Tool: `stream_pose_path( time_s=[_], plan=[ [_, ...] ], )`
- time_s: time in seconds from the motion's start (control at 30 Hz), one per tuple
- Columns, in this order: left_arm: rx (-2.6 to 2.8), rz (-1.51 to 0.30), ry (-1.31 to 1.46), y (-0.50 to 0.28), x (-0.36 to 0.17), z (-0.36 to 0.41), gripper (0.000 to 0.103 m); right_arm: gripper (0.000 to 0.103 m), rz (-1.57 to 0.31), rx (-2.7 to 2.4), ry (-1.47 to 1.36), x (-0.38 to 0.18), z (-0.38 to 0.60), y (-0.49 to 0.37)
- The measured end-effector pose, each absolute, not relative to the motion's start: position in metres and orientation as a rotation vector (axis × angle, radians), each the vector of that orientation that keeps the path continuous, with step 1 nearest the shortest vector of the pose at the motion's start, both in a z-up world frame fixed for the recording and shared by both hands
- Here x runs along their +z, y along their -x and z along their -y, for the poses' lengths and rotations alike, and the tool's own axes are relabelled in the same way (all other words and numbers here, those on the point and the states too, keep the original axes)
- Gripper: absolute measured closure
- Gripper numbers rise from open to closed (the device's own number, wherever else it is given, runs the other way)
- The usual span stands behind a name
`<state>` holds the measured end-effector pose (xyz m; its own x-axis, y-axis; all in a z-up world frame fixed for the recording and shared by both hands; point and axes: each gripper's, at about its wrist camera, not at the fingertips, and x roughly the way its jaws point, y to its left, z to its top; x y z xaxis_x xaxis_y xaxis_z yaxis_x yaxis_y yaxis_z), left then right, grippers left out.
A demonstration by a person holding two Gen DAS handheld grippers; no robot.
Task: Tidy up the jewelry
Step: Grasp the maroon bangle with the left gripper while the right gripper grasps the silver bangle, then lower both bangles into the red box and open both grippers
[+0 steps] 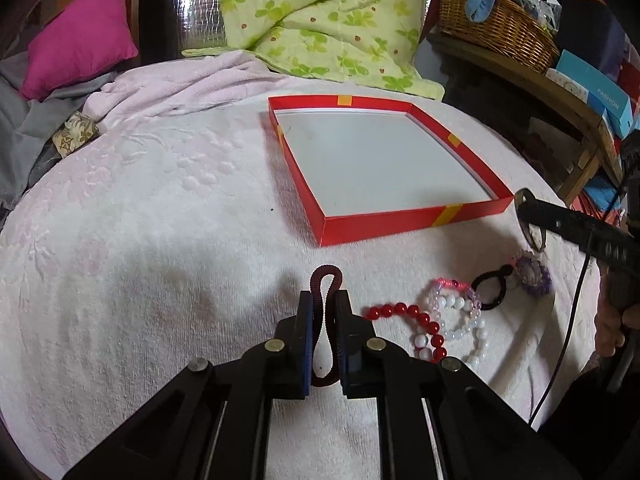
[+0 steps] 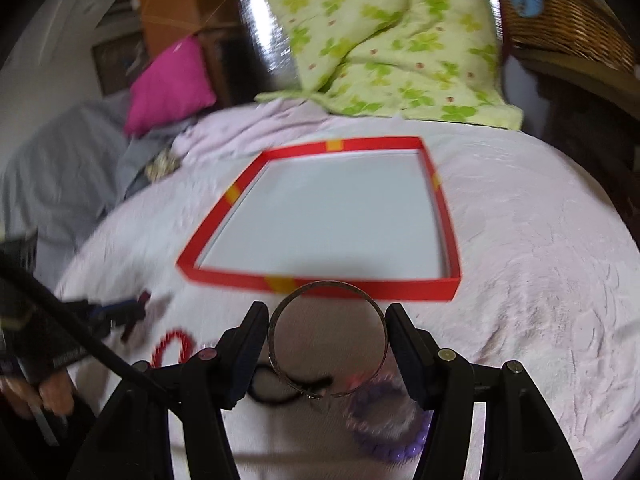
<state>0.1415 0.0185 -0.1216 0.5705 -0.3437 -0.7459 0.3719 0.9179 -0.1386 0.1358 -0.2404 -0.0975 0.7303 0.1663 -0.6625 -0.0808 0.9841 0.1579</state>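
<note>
Above blanket point(image 1: 160, 200), left gripper point(image 1: 324, 300) pinches hair tie point(image 1: 323, 280).

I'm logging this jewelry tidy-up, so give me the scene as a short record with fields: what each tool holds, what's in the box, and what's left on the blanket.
left tool: shut on dark red hair tie
right tool: shut on metal bangle
red box: open, white inside, nothing in it yet
left on blanket: red bead bracelet, white bead bracelet, black hair tie, purple bracelet
box position: beyond both tools, on the blanket
</note>
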Motion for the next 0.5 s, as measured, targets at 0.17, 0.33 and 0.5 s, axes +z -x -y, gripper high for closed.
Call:
stream_pose_path(
  time_s=[0.17,0.33,0.5],
  plan=[
    [-0.419,-0.869,-0.03,-0.146,-0.12,-0.019,0.092,0.04,-0.708,0.103,-0.207,-0.09,0.254,-0.15],
    [-0.41,-0.815,-0.054,-0.163,-0.103,-0.009,0.092,0.04,-0.684,0.102,-0.265,-0.085,0.261,-0.167],
    [-0.407,-0.758,-0.048,-0.195,-0.083,0.011,0.092,0.04,-0.659,0.133,-0.337,-0.079,0.258,-0.192]
  ],
)
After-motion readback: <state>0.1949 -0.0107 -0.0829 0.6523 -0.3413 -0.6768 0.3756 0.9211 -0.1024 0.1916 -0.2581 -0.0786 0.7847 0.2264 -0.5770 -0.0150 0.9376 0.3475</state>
